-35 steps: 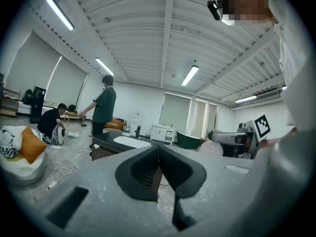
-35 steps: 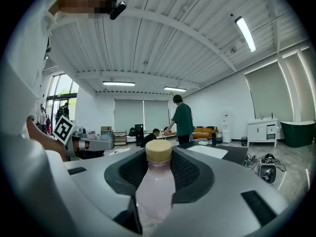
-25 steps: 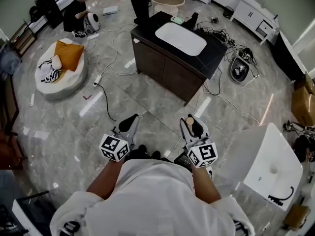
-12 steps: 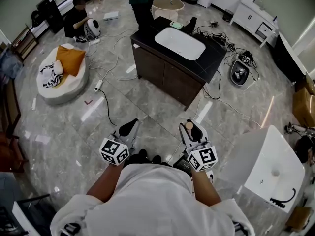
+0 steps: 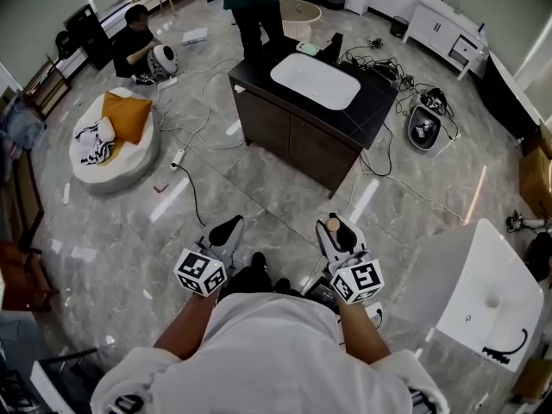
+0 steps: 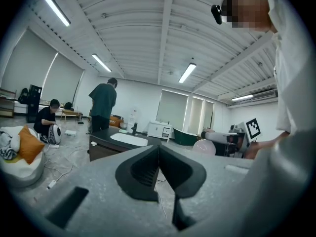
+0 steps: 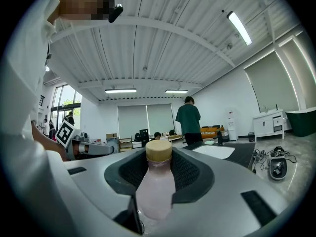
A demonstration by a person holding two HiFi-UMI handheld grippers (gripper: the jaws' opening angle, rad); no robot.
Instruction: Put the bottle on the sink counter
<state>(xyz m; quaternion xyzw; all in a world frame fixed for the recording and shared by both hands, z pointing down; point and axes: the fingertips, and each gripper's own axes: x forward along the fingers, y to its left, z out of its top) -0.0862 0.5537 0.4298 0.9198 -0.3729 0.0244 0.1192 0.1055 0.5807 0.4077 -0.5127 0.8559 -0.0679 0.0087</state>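
Both grippers sit slightly lower in the head view than a second ago, and the dark cabinet ahead has slid down the frame with them, so the person looks to be mid-walk toward it. The grip itself has not changed. The right gripper [image 5: 338,231] has its jaws closed on the pale pink bottle [image 7: 156,184], which stands upright between the pads with its tan cap poking above them. The left gripper [image 5: 226,229] carries nothing; its jaws are pressed together with no gap.

Further out, the sink counter [image 5: 366,110], a dark worktop with a white basin [image 5: 315,80] set into it, is still well apart from both grippers across the open grey floor [image 5: 259,188]. A standing person [image 5: 254,7] in green is at its far side, now closer to the corner.

The carry seems only part done; the bottle has yet to reach the worktop.
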